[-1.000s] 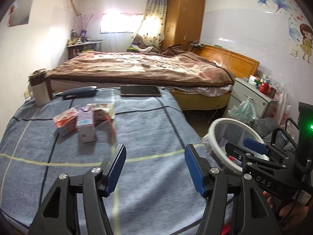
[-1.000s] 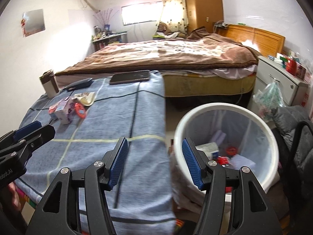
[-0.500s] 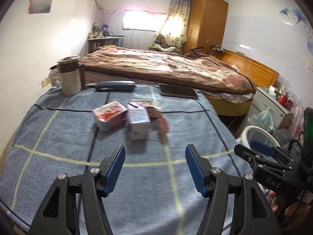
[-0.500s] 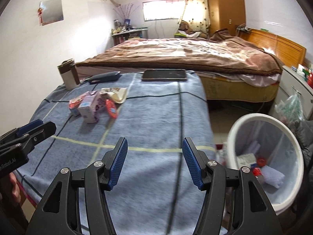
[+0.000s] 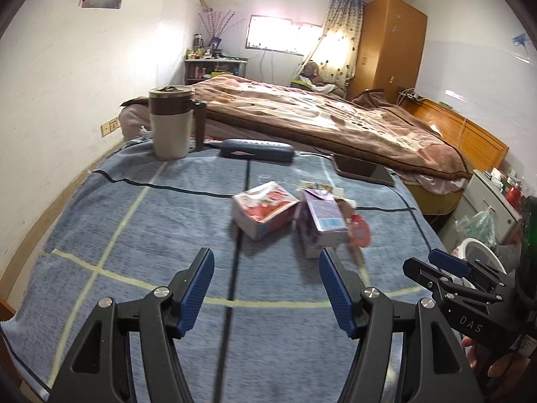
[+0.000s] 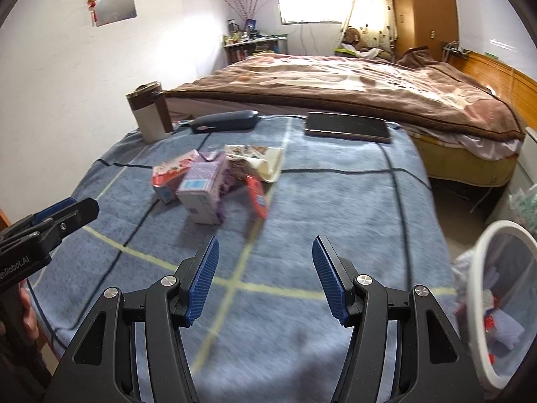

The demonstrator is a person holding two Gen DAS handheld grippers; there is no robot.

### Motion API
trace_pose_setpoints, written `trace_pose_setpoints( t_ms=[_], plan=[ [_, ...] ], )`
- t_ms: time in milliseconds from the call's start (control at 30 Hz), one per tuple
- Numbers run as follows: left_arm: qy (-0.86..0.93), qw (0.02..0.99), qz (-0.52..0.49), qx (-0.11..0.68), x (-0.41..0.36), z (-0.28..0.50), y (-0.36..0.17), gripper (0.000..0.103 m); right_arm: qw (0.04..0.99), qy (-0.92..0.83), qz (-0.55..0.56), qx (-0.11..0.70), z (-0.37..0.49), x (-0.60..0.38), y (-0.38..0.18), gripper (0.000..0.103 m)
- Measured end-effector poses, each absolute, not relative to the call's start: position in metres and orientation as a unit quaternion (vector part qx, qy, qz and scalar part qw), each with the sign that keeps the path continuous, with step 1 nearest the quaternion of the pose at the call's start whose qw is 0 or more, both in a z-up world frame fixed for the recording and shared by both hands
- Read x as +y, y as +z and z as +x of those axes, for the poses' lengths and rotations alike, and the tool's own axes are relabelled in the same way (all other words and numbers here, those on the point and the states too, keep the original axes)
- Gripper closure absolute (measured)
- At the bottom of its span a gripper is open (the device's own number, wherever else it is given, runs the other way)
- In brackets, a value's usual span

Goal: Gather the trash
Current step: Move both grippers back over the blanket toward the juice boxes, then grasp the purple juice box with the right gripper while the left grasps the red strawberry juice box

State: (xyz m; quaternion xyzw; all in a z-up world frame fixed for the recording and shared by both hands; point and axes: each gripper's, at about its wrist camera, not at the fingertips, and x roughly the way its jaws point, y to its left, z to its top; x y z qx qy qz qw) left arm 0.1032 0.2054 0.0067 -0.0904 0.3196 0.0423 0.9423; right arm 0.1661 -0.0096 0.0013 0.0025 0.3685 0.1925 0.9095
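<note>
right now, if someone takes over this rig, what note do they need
Left gripper: open, nothing between its fingers, over the blue blanket.
Right gripper: open, empty too.
Trash left on the blanket: red carton, purple carton, a red wrapper and a torn packet, all in one cluster ahead.
White bin stands off the blanket's right edge and already holds some trash.
Mug, dark case and tablet do not look like trash.
Next: probably pick up a carton.
</note>
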Motion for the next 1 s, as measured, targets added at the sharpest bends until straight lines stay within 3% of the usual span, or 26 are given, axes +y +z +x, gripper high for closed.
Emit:
trace_pose_setpoints(
  t_ms=[833, 867, 933, 1000],
  plan=[
    [0.058, 0.933, -0.107, 0.339, 0.261, 0.137, -0.004, 0.036, 0.894, 0.209, -0.024, 0.394, 0.225, 0.068, -0.015, 0.043],
    [0.055, 0.932, -0.107, 0.342, 0.260, 0.139, -0.005, 0.035, 0.895, 0.207, -0.024, 0.394, 0.225, 0.067, -0.015, 0.045],
    [0.051, 0.931, -0.105, 0.345, 0.259, 0.145, -0.006, 0.035, 0.894, 0.205, -0.020, 0.398, 0.227, 0.063, -0.017, 0.060],
    [0.043, 0.930, -0.102, 0.350, 0.255, 0.152, -0.007, 0.033, 0.893, 0.205, -0.015, 0.401, 0.229, 0.061, -0.018, 0.062]
  ],
)
